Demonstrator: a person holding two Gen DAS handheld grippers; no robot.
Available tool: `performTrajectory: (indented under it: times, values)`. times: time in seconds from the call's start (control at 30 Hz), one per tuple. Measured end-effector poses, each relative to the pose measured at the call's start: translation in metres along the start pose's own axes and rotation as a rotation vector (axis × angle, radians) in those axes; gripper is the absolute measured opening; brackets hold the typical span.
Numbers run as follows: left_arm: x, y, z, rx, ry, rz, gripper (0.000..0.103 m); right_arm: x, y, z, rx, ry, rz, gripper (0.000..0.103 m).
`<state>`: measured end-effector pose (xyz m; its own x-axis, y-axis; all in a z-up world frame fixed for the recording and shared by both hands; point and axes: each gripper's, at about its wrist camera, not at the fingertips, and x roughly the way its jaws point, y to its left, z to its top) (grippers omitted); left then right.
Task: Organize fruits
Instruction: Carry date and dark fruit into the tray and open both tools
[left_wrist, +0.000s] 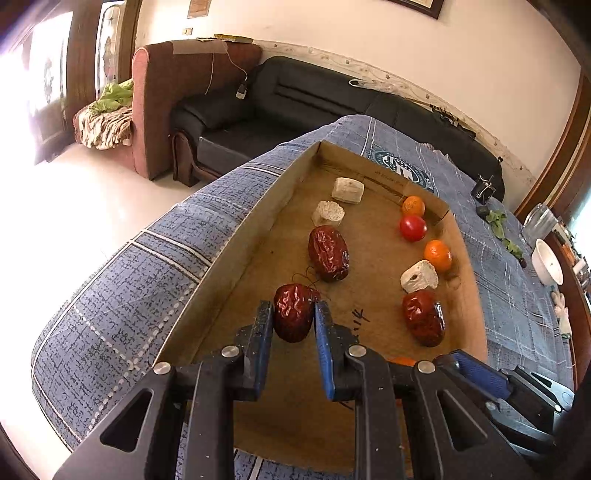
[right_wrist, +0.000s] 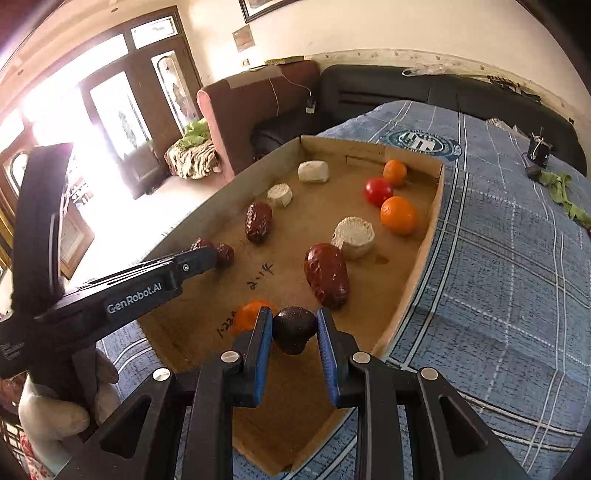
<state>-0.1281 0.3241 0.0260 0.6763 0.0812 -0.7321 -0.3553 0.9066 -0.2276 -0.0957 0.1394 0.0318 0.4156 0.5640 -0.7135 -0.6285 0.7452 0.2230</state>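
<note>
We've got both claws busy over the cardboard tray (right_wrist: 413, 273). Our left gripper (left_wrist: 293, 314) is clamped on a wrinkly red date (left_wrist: 293, 317) at the near left of the tray, probably to line it up with the other date (left_wrist: 328, 253) just beyond. Our right gripper (right_wrist: 294, 328) is pinching a dark round fruit (right_wrist: 294, 329), hard to identify. An orange (right_wrist: 248, 314) is half hidden behind its left finger.
</note>
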Motion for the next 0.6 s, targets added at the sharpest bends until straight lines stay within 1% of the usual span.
performTrajectory:
  times: [0.03,0.1,0.13,0.17,0.23,0.3,0.37,0.5,0.53,0.57,0.6]
  values:
    - [0.000,-0.001,0.000,0.000,-0.001,0.001,0.023,0.000,-0.001,-0.001,0.005,-0.003,0.000,0.028]
    - [0.000,-0.001,0.000,-0.001,-0.002,0.002,0.029,0.000,-0.004,-0.001,0.013,-0.007,0.002,0.028]
    - [-0.001,-0.002,0.001,-0.001,-0.004,0.004,0.033,0.001,-0.004,0.000,0.017,-0.006,0.006,0.028]
    - [-0.002,-0.002,0.001,-0.002,-0.006,0.004,0.038,0.002,-0.006,0.000,0.025,-0.005,0.014,0.028]
    - [-0.005,-0.004,0.002,-0.001,-0.013,0.005,0.042,-0.001,-0.008,0.000,0.043,-0.009,0.032,0.028]
    - [-0.011,-0.006,0.002,0.007,-0.027,0.011,0.047,-0.006,-0.013,0.001,0.068,-0.022,0.050,0.030]
    - [-0.018,-0.008,0.002,0.013,-0.044,0.019,0.055,-0.014,-0.017,0.001,0.092,-0.043,0.061,0.040]
    - [-0.034,-0.015,0.001,0.020,-0.094,0.039,0.063,-0.039,-0.033,-0.001,0.160,-0.102,0.071,0.047]
    - [-0.038,-0.017,0.001,0.021,-0.107,0.045,0.065,-0.045,-0.037,-0.003,0.176,-0.116,0.066,0.050]
    - [-0.044,-0.020,0.000,0.022,-0.132,0.056,0.066,-0.052,-0.041,-0.006,0.192,-0.132,0.055,0.054]
    - [-0.052,-0.024,-0.002,0.026,-0.168,0.080,0.066,-0.059,-0.046,-0.009,0.208,-0.147,0.035,0.057]
